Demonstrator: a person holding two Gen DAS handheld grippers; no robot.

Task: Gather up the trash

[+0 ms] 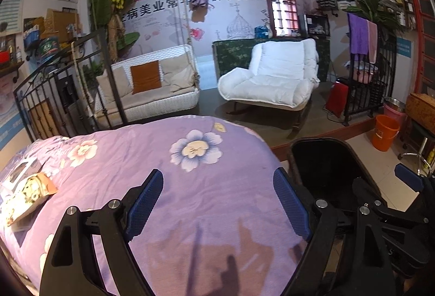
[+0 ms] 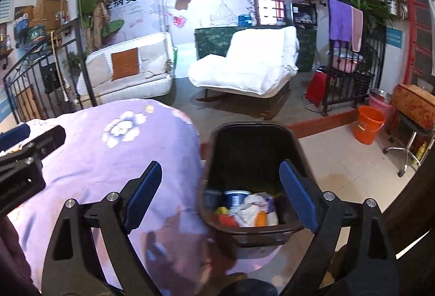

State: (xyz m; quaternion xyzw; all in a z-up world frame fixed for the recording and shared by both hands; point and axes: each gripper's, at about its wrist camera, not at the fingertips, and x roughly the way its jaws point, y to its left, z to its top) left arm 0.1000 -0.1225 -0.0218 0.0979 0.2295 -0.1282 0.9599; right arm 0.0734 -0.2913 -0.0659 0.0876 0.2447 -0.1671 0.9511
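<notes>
Over a bed [image 1: 206, 195] draped in purple floral cloth, left gripper [image 1: 217, 203] spread wide, both blue pads clear of the fabric, nothing between them. At 9 o'clock on the cover in the left wrist view, wrappers [image 1: 27, 195] lying loose: one orange-and-cream packet plus flat printed pieces, exact count unclear. At 3 o'clock of the bed, black trash bin [image 2: 252, 149] standing on pale floor tiles, hard against the mattress edge. Above its mouth, right gripper [image 2: 220, 192] gaping just as wide, empty, touching nothing. Inside the bin, seen from the right wrist: one blue-and-white cup [image 2: 237, 197], crumpled white wrapping [image 2: 252, 210], orange, red and yellow scraps; labels too small to read. At 12 o'clock across the room, one white padded chair [image 1: 272, 73] and one wicker swing seat [image 1: 152, 84] with a brown cushion. At 2 o'clock, one orange bucket [image 1: 384, 131] beside a pink one. On the back wall banner [image 1: 179, 1], large characters partly hidden by a tied purple curtain: "美业常年", "收学员", and "无限可能" higher up.
</notes>
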